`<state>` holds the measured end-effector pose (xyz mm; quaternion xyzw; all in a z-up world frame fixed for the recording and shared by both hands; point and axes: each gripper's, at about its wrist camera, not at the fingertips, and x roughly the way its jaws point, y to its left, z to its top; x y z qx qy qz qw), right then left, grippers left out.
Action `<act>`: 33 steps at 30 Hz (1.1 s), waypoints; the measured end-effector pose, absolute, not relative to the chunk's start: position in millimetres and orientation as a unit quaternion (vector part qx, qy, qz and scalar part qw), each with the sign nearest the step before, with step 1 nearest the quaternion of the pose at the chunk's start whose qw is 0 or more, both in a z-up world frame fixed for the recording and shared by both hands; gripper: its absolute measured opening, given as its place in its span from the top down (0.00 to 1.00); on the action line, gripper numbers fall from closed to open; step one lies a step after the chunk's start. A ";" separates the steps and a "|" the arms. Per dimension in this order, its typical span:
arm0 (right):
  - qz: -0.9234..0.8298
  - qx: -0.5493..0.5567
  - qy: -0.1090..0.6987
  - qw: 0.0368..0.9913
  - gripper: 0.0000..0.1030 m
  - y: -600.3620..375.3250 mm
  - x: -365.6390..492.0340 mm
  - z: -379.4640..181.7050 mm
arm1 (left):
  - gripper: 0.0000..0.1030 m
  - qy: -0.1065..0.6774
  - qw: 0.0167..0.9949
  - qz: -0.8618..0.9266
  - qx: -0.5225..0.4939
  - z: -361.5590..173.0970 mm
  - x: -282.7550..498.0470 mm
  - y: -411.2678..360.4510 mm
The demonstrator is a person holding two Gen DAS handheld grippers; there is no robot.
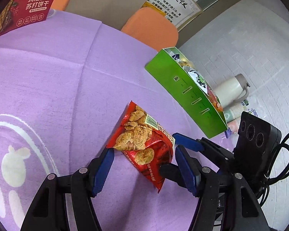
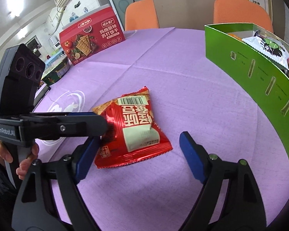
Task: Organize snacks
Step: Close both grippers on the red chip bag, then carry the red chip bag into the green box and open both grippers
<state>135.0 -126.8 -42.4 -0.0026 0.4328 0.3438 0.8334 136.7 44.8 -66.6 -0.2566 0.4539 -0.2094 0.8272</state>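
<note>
Here both tools, the left tool (image 1: 142,150) and right tool (image 2: 138,140), straddle the red snack packet (image 2: 133,127), blades apart.

The left gripper (image 1: 142,154) has its blue fingers spread wide apart and held low. The right gripper (image 2: 138,140) is spread wide too. It comes in from the side, so the two cross. A bare hand (image 2: 19,159) grips the left gripper's handle.

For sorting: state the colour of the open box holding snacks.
Bright green box; clearest in the right wrist view.
</note>
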 end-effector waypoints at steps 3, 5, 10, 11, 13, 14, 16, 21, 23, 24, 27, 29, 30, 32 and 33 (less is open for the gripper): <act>0.344 -0.011 0.433 0.833 0.24 -123.9 136.3 -42.8 | 0.35 0.453 0.829 -0.210 -0.251 -66.5 140.7 41.1; 0.352 -0.003 0.435 0.829 0.31 -122.9 135.8 -43.1 | 0.35 0.451 0.830 -0.210 -0.252 -66.7 141.8 41.1; 0.345 -0.005 0.428 0.835 0.39 -123.9 133.6 -41.9 | 0.49 0.449 0.832 -0.215 -0.246 -69.5 147.1 34.0; 0.339 -0.009 0.426 0.839 0.40 -123.8 132.8 -41.4 | 0.51 0.447 0.832 -0.216 -0.249 -69.7 148.1 31.4; 0.329 -0.013 0.422 0.845 0.42 -125.4 130.4 -40.3 | 0.57 0.445 0.835 -0.219 -0.238 -66.4 148.4 23.6; 0.326 -0.013 0.419 0.847 0.44 -127.1 129.2 -39.2 | 0.64 0.444 0.833 -0.228 -0.240 -64.4 148.2 20.8; 0.321 -0.014 0.407 0.855 0.51 -131.5 124.0 -34.2 | 0.65 0.441 0.840 -0.226 -0.222 -56.4 147.0 11.6; 0.300 0.014 0.386 0.872 0.53 -157.1 116.8 -18.6 | 0.66 0.428 0.844 -0.250 -0.204 -35.2 149.3 -8.8; 0.290 0.025 0.372 0.882 0.53 -171.4 114.3 -7.1 | 0.66 0.419 0.847 -0.265 -0.193 -21.7 151.9 -20.2; 0.285 0.026 0.364 0.887 0.53 -177.3 113.3 -1.4 | 0.66 0.413 0.849 -0.272 -0.186 -14.4 153.6 -26.5; 0.266 0.034 0.337 0.903 0.53 -199.8 112.7 17.6 | 0.66 0.397 0.854 -0.293 -0.168 8.1 162.6 -48.1; 0.252 0.045 0.320 0.912 0.53 -217.8 115.2 29.0 | 0.66 0.386 0.855 -0.307 -0.158 20.1 171.6 -64.1; 0.245 0.050 0.315 0.915 0.53 -225.7 117.0 32.8 | 0.66 0.383 0.855 -0.313 -0.155 24.8 176.6 -71.9; 0.228 0.060 0.306 0.922 0.53 -242.8 121.8 40.5 | 0.66 0.378 0.853 -0.328 -0.147 32.8 189.0 -89.9; 0.220 0.063 0.301 0.926 0.53 -251.9 123.5 42.7 | 0.66 0.376 0.852 -0.335 -0.142 35.8 195.2 -98.0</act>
